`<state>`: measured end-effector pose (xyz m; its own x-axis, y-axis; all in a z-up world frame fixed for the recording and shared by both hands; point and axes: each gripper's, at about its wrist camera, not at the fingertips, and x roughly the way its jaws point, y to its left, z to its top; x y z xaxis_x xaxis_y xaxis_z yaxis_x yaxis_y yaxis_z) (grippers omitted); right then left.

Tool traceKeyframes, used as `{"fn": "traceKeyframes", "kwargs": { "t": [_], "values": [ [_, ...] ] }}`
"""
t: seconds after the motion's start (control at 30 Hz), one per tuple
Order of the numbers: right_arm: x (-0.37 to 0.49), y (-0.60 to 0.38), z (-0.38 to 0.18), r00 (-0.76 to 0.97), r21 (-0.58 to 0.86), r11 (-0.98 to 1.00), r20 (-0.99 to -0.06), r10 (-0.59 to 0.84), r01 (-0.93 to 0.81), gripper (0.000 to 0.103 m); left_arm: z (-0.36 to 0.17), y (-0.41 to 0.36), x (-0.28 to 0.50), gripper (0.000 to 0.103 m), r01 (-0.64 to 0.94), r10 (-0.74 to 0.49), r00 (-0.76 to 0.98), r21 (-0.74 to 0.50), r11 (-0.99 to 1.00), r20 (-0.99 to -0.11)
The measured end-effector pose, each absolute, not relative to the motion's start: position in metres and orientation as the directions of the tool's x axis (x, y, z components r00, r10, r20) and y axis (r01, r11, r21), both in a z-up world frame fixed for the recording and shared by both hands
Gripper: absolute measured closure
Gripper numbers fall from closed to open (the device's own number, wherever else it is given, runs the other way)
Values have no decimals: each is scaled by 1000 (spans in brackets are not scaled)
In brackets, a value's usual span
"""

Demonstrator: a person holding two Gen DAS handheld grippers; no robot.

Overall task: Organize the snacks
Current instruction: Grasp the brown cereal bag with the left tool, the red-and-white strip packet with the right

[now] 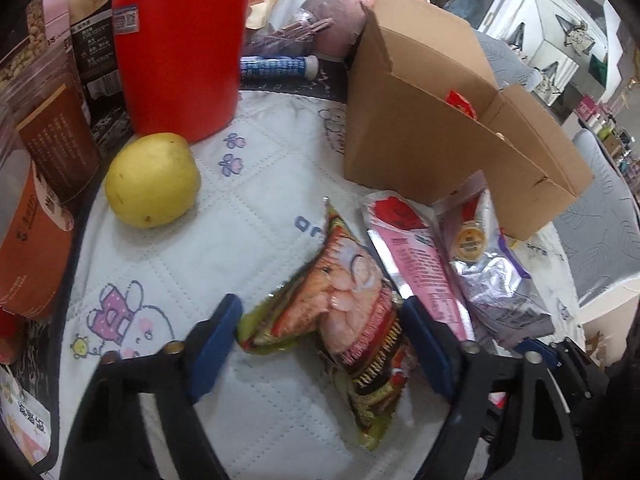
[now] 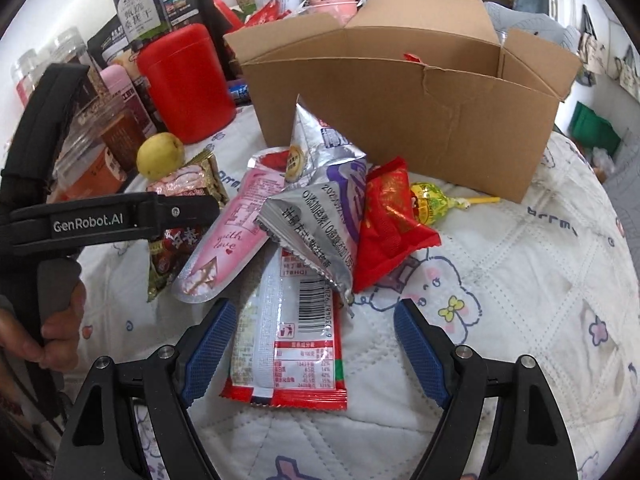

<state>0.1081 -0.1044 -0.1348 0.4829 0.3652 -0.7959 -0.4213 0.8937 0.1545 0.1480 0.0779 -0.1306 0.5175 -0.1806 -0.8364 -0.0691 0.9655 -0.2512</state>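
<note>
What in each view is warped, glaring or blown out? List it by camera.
Left wrist view: fisheye bends the cardboard box edges, corners vignette black, the window area at upper right is overexposed, the silver packet glares. Right wrist view: same barrel warp, the quilted cloth bulges like a dome, glare on the silver packet, print on it stays sharp.

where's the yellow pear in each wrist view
Left wrist view: the yellow pear lies left of centre on the quilted cloth, just in front of the red canister.
Right wrist view: the pear sits small at upper left, again below the red canister.
Shared landmark: the open cardboard box, to the pear's right in both.
</note>
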Motion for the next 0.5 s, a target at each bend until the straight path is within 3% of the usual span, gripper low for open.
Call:
{"fn": "traceKeyframes", "kwargs": {
  "t": [0.17,0.23,0.3,0.5],
  "values": [
    [101,-85,-140,514,0,886,-814,269,-464,19,-124,71,142,45,-37,-197,522,-252,967,-830],
    [99,-85,-139,521,3,890,-810,270,-456,29,-123,73,139,49,-28,-218,519,-272,962,-827],
    [97,-85,-135,524,-3,889,-809,266,-457,51,-121,74,137,51,-24,-227,522,-280,960,-822],
    [93,-93,-132,513,22,888,-809,286,-460,56,-116,74,121,55,-8,-233,527,-279,960,-818]
  ]
}}
